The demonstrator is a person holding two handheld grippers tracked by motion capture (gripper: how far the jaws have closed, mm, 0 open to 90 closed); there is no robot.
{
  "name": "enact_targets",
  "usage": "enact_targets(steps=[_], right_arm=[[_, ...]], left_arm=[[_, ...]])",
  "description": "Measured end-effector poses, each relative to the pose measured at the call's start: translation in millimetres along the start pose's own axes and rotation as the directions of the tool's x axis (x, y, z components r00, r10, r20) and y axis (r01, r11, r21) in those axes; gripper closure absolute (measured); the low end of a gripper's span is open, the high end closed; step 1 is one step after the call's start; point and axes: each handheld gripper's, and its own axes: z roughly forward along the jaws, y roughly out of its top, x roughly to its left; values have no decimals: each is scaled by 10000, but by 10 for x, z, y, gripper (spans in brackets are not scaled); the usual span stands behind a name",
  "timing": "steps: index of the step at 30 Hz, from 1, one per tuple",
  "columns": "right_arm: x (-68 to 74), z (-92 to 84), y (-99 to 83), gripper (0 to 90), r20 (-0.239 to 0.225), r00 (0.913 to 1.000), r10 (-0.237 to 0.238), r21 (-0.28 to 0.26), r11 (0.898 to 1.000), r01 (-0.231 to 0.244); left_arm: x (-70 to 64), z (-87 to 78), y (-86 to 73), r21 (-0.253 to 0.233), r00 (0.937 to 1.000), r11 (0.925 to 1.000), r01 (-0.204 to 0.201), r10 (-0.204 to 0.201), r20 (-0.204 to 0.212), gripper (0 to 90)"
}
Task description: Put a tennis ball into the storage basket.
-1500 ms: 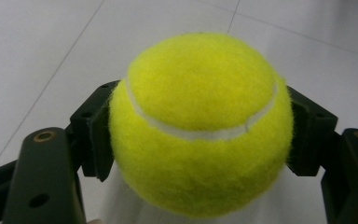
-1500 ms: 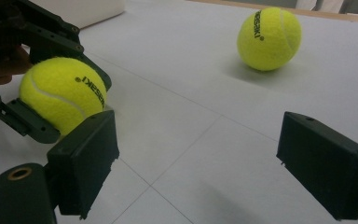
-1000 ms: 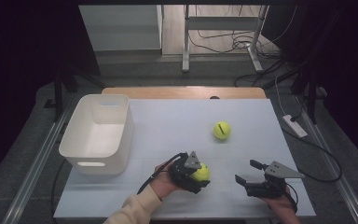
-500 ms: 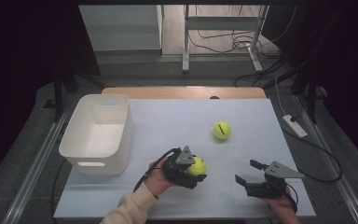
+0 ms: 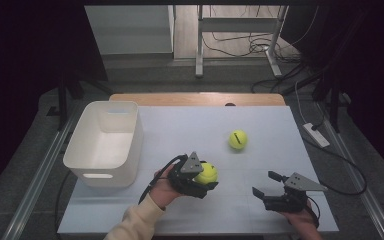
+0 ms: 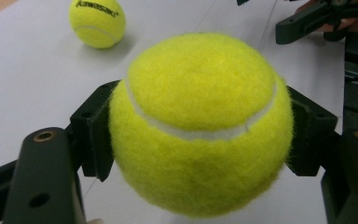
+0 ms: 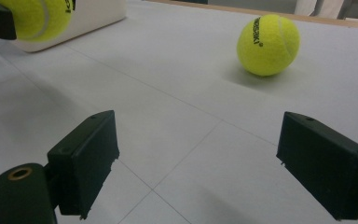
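A: Where is the ball now?

B: The near tennis ball (image 5: 206,173) sits clamped in the left claw (image 5: 203,176), above the front middle of the counter (image 5: 190,125). In the left gripper view both black jaws press into its fuzz on either side, so the claw is clenched on it.

A: Is it off the counter?

B: Hard to say from above. In the left gripper view the counter shows below the ball, but its underside is cut off by the bottom edge, so I cannot tell how far clear it is.

A: And the other claw?

B: The right claw (image 5: 263,184) is released, with its jaws spread wide and nothing between them. It hangs low over the front right of the counter, well apart from the left one. The hand (image 5: 300,220) behind it is partly cut off by the picture's bottom edge.

A: Anything else on there?

B: A second tennis ball (image 5: 238,139) lies farther back, right of centre, touching nothing. Its black lettering is readable in the left gripper view but runs sideways in the right gripper view. A white bin (image 5: 105,145) stands at the left; its inside looks bare, though its near wall hides part of the floor.

A: The surroundings?

B: Dark. Past the counter I make out table legs and loose cables, little more.
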Motion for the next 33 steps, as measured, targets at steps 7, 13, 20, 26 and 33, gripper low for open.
enact_targets(steps=[7, 13, 20, 26, 33], right_arm=[[-1, -1, 0, 125, 33, 10000, -27, -5, 10000, 27], [0, -1, 0, 125, 47, 10000, -37, -9, 10000, 37], [2, 2, -1, 125, 62, 10000, -36, -11, 10000, 36], [3, 3, -2, 125, 61, 10000, -37, -2, 10000, 37], [3, 2, -2, 125, 65, 10000, -40, -3, 10000, 40]], left_arm=[[35, -77, 2, -248, 9998, 9997, 78, -83, -183, 262], [54, -131, 6, -388, 9995, 9992, 105, -117, -302, 262], [75, -210, 15, -608, 9990, 9981, 117, -143, -427, 262], [90, -264, 19, -751, 9983, 9971, 142, -183, -547, 262], [113, -326, 20, -937, 9973, 9954, 208, -272, -679, 262]])
